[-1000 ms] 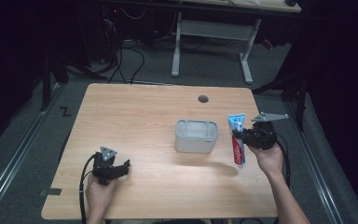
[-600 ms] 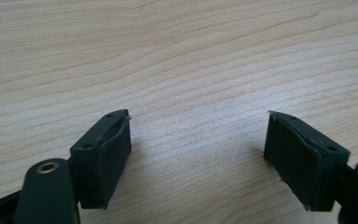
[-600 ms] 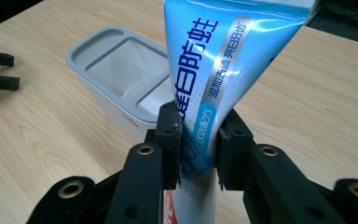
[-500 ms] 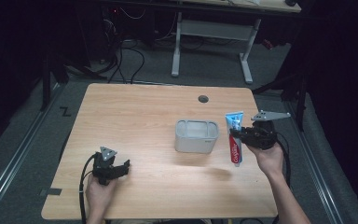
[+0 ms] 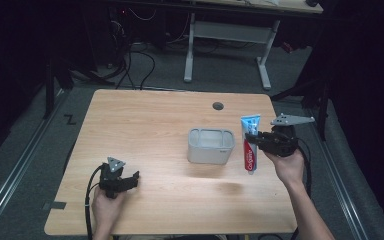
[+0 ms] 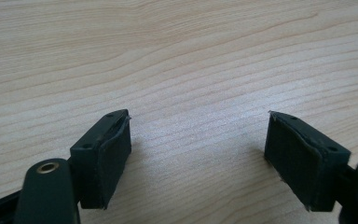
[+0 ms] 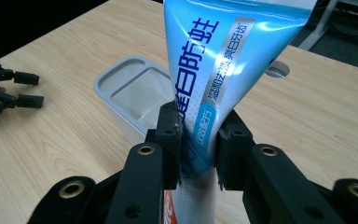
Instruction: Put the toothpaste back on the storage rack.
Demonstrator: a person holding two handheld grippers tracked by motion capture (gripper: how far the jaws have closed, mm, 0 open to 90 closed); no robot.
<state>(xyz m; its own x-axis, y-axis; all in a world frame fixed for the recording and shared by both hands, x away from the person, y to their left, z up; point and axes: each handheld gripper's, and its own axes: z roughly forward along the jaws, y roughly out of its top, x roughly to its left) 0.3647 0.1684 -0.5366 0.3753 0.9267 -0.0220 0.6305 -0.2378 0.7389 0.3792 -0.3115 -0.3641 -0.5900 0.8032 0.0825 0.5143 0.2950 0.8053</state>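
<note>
A toothpaste tube [image 5: 250, 142], blue at its crimped top and red near the cap, hangs upright just right of a grey plastic bin [image 5: 211, 145]. My right gripper [image 5: 252, 139] is shut on the tube's middle. In the right gripper view the tube [image 7: 223, 70] rises between the two pads [image 7: 171, 135], with the bin [image 7: 135, 95] behind on the left. My left gripper [image 5: 133, 178] rests on the table near the front left, open. In the left gripper view its pads [image 6: 109, 156] stand wide apart over bare wood [image 6: 186, 70], and that gripper [image 6: 198, 161] holds nothing.
The light wooden table [image 5: 145, 120] has a round cable hole [image 5: 218, 106] at the back. The bin's inside looks empty. Dark floor, cables and a white desk frame [image 5: 230, 35] lie beyond the far edge.
The right gripper has carried the toothpaste tube slightly left, closer to the bin. The left gripper has stayed where it was.
</note>
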